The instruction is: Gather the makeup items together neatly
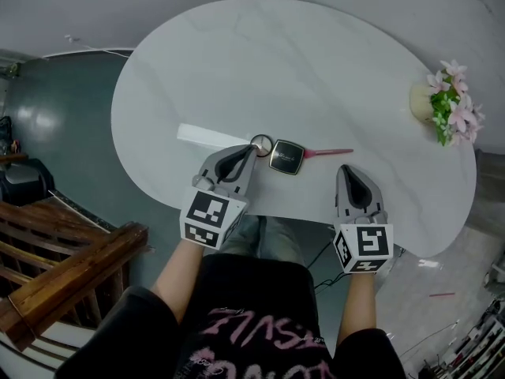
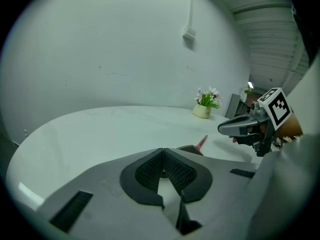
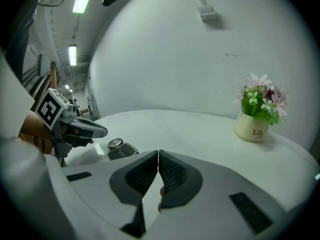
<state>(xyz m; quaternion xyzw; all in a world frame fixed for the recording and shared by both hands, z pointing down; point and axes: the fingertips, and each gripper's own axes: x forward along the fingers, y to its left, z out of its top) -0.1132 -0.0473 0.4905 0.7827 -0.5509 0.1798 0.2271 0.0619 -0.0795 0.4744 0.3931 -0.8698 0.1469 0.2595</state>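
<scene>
Left gripper point(image 1: 252, 149) fingers pressed together on nothing, tips just beside small round silver-rimmed compact point(image 1: 262, 144), glossy black square compact point(image 1: 286, 156) next, slim pink stick point(image 1: 331, 152) beyond, near white oval counter's point(image 1: 237, 61) front edge, right gripper point(image 1: 345, 170) fingers closed, empty.

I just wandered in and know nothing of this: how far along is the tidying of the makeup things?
Mostly done, it seems: the white strip, round item, dark compact and pink stick already lie in one row near the front edge of the table. In hand: nothing; the left claw and right claw are both shut and empty. Left, perhaps: only straightening the row.
</scene>
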